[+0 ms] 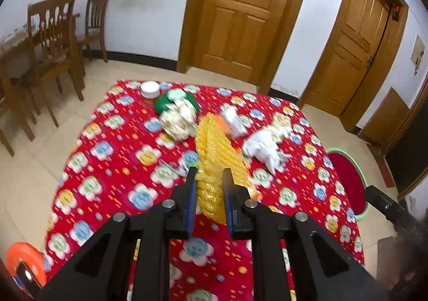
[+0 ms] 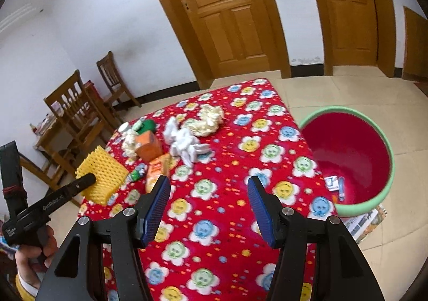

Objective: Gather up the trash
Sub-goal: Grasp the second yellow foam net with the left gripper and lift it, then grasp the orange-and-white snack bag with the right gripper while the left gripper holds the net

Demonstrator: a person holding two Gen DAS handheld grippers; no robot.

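My left gripper [image 1: 209,175] is shut on a yellow foam net sleeve [image 1: 214,156] and holds it above the red flowered tablecloth [image 1: 112,156]. In the right wrist view the same yellow foam net sleeve [image 2: 103,175] hangs from the left gripper at the table's left edge. My right gripper [image 2: 208,184] is open and empty over the tablecloth [image 2: 214,220]. Trash lies on the table: white crumpled paper [image 2: 187,144], cream crumpled paper [image 2: 208,119], an orange carton [image 2: 148,144], an orange wrapper [image 2: 156,170]. A red basin with a green rim [image 2: 350,156] stands on the floor right of the table, a few small items inside.
A green lid [image 1: 163,104] and a white jar [image 1: 149,89] sit at the table's far side. Wooden chairs [image 1: 53,41] and a table stand at the left. Two wooden doors [image 1: 240,12] are behind. Newspaper [image 2: 363,220] lies under the basin.
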